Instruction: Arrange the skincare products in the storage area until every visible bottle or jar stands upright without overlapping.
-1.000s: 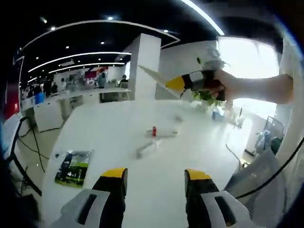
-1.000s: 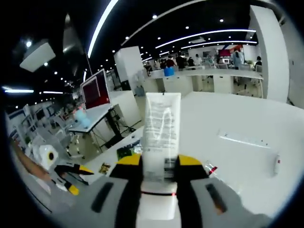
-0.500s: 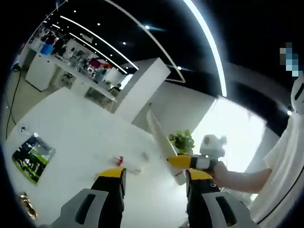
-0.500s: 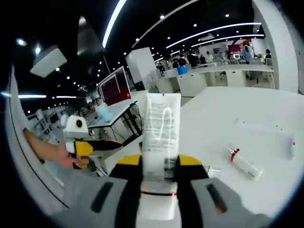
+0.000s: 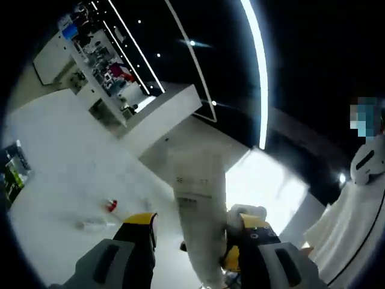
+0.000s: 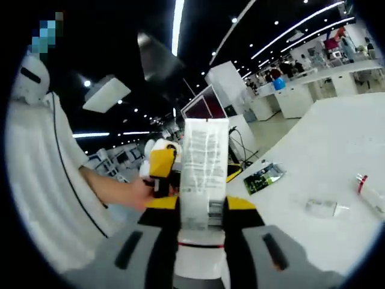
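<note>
A white skincare tube (image 6: 204, 162) stands upright in my right gripper (image 6: 203, 201), whose jaws are shut on its lower part. In the left gripper view the same tube (image 5: 198, 217) rises between the two wide-apart jaws of my left gripper (image 5: 197, 221), which is open; I cannot tell whether either jaw touches it. The right gripper (image 5: 230, 257) shows just behind the tube there. In the right gripper view the left gripper (image 6: 162, 165), held by a hand (image 6: 123, 191), sits close to the tube's left side. A red-capped bottle (image 5: 111, 206) and a clear item (image 5: 90, 226) lie flat on the white table (image 5: 48, 180).
A green packet (image 6: 263, 177) lies on the table (image 6: 325, 144) beside the clear item (image 6: 322, 208) and the red-capped bottle (image 6: 368, 188). The person's white sleeve (image 6: 42, 180) fills the left side. White counters and a pillar (image 5: 156, 126) stand beyond the table.
The two grippers have come together: the tube, half a second ago off to the left gripper's right, now stands between its jaws. Both views have tilted upward. The right gripper's hold is unchanged.
</note>
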`<state>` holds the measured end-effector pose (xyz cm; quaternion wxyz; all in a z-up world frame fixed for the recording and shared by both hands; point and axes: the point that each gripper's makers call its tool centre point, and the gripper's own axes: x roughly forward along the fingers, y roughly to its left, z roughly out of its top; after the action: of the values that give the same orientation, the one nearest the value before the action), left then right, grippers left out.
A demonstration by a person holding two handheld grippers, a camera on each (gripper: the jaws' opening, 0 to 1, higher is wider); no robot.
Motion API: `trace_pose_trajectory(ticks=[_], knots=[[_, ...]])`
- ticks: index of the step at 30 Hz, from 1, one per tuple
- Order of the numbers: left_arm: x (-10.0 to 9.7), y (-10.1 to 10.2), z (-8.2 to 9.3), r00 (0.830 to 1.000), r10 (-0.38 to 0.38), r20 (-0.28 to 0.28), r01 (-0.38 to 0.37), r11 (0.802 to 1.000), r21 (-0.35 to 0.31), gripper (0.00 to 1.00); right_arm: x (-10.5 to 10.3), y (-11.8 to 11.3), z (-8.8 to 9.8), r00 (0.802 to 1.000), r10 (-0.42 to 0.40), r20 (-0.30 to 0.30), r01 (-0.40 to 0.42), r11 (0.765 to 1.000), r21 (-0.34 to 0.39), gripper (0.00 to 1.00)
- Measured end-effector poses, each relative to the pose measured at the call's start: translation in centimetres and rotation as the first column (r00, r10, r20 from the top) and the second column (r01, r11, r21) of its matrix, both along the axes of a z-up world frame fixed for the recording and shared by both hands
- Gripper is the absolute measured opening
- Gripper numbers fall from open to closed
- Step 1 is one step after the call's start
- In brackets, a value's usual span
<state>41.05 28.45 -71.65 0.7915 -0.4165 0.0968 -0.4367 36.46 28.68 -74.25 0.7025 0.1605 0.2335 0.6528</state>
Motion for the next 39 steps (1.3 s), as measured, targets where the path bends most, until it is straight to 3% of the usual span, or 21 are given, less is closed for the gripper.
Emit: trace_pose_trajectory(ticks=[2, 5, 7, 11, 16, 23, 28, 32, 35, 39], knots=[[-0.4, -0.3, 0.5, 0.999, -0.030, 0.011, 0.030, 0.999, -0.031, 0.52, -1.3, 0.4, 0.7, 0.997, 0.063, -0.039, -0.061, 0.997, 0.053, 0.27], [-1.2, -0.8, 1.8, 0.996, -0.082, 0.020, 0.084, 0.990, -0.117, 0.50, -1.7, 0.5, 1.1, 0.990, 0.100, -0.102, -0.089, 0.991, 0.103, 0.27], [-1.7, -1.0, 2.3, 0.994, -0.106, 0.032, 0.109, 0.985, -0.135, 0.44, -2.0, 0.5, 1.2, 0.984, 0.118, -0.136, -0.101, 0.987, 0.125, 0.27], [-1.6, -1.2, 2.7, 0.995, -0.096, 0.026, 0.099, 0.984, -0.145, 0.41, -1.9, 0.4, 1.3, 0.982, 0.110, -0.156, -0.086, 0.984, 0.154, 0.28], [-1.4, -1.1, 2.1, 0.994, -0.106, -0.038, 0.099, 0.984, -0.151, 0.39, -1.9, 0.4, 1.2, 0.974, 0.114, -0.195, -0.082, 0.983, 0.166, 0.29], [-0.8, -1.1, 2.3, 0.998, -0.053, -0.028, 0.050, 0.993, -0.110, 0.37, -1.4, 0.8, 1.2, 0.973, 0.107, -0.203, -0.075, 0.984, 0.160, 0.31], [-0.2, -0.9, 1.3, 1.000, -0.011, -0.022, 0.012, 1.000, 0.005, 0.36, -0.9, 0.9, -0.2, 0.987, 0.069, -0.148, -0.062, 0.997, 0.051, 0.33], [0.4, -0.3, 0.0, 0.999, 0.044, -0.017, -0.041, 0.992, 0.119, 0.36, -1.2, 0.5, -1.1, 0.992, 0.068, -0.110, -0.072, 0.997, -0.029, 0.45], [0.8, 0.3, -0.9, 0.997, 0.078, -0.014, -0.074, 0.976, 0.203, 0.36, -0.3, -0.4, -0.5, 0.997, 0.010, -0.077, -0.014, 0.999, -0.045, 0.58], [1.1, 0.5, -2.7, 0.993, 0.119, -0.018, -0.105, 0.931, 0.350, 0.37, 1.7, -1.4, 1.0, 0.993, -0.106, -0.046, 0.105, 0.994, -0.035, 0.63]])
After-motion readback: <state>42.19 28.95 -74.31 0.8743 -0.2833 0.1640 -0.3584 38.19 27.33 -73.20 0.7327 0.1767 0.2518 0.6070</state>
